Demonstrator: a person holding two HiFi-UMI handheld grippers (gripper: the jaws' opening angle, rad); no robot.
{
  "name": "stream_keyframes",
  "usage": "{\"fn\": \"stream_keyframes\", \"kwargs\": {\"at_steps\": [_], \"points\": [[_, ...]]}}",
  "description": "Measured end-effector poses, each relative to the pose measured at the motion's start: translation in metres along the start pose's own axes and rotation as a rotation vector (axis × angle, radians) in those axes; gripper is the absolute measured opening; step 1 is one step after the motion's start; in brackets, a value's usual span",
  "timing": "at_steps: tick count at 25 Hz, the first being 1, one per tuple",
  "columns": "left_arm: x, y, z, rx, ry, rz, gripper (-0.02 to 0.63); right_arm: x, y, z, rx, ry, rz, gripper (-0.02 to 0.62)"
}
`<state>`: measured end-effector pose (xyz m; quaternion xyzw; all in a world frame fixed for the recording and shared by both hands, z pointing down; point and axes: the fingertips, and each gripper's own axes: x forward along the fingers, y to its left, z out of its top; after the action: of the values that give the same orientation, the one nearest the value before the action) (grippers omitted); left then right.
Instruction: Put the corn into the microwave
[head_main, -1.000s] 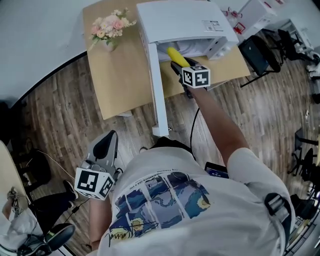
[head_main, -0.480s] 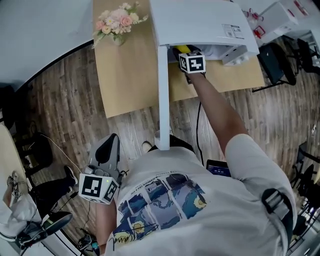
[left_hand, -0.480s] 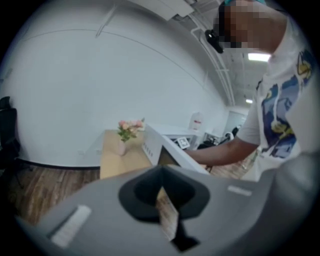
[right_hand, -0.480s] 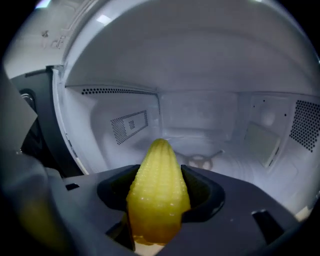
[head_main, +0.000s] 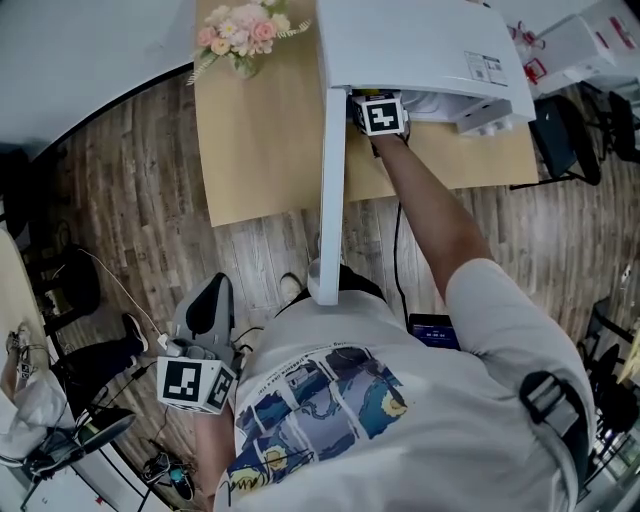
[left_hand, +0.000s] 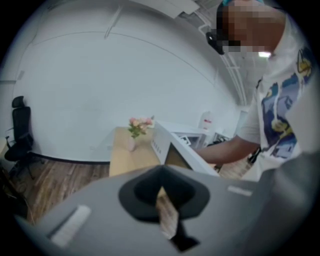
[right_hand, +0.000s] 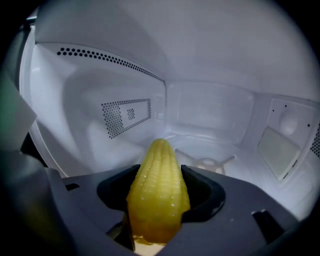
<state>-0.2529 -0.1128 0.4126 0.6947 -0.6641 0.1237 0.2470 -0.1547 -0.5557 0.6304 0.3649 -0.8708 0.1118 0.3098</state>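
- The right gripper's (right_hand: 161, 184) fingers (right_hand: 206, 194) pinch the corn (right_hand: 159, 170), tip forward.
- The corn is inside the microwave (right_hand: 210, 115), held above its floor.
- The microwave door (head_main: 332, 180) stands open, past the tabletop (head_main: 260, 140) edge.
- The left gripper's (left_hand: 162, 197) fingers (left_hand: 145, 192) are pressed together, empty, low at the person's side.

Wood flr (head_main: 130, 180), tan tbl (head_main: 260, 150), white wall (head_main: 90, 40), blk chair (left_hand: 19, 127)

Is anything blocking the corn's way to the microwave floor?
Nothing visible. The right tool holds the yellow corn cob inside the white microwave, its door swung open; the cavity floor ahead shows only the bare turntable hub.
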Motion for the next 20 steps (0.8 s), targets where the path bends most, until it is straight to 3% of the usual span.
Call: {"fn": "stream_keyframes", "kwargs": {"at_steps": [11,20], "points": [[-0.002,0.003,-0.002,-0.013,-0.006,0.007,0.009,0.01,0.004,-0.014,0.026,0.104,0.011,0.255],[-0.004,0.001,-0.004,-0.003,0.001,-0.017,0.009,0.0,0.005,-0.013,0.066,0.062,0.045,0.265]]}}
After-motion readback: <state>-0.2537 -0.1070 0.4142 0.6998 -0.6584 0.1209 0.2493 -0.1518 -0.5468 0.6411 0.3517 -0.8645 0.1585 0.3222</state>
